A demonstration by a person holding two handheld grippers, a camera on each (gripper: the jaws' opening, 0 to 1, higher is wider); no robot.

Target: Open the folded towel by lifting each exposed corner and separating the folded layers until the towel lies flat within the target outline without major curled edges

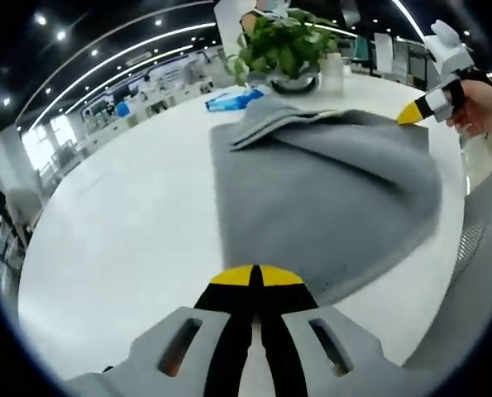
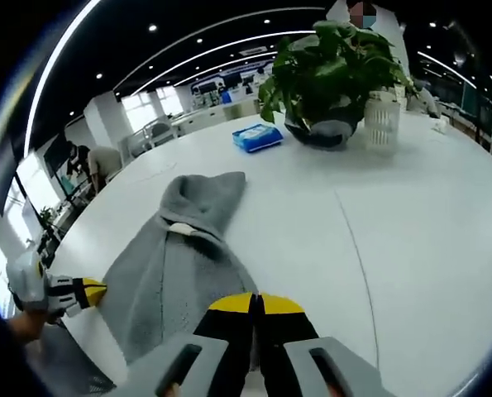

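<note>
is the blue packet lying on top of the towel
No: in the right gripper view the blue packet lies on the bare white table, apart from the grey towel and nearer the potted plant.

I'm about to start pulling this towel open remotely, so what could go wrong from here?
1. The grey towel is bunched, with a folded flap at its far end; pulling the wrong layer may tighten the fold rather than open it.
2. The potted plant and the blue packet sit just beyond the towel; a flung corner could hit them.
3. The left gripper and right gripper look shut at opposite towel edges, so uneven pulling may drag the whole towel.
</note>
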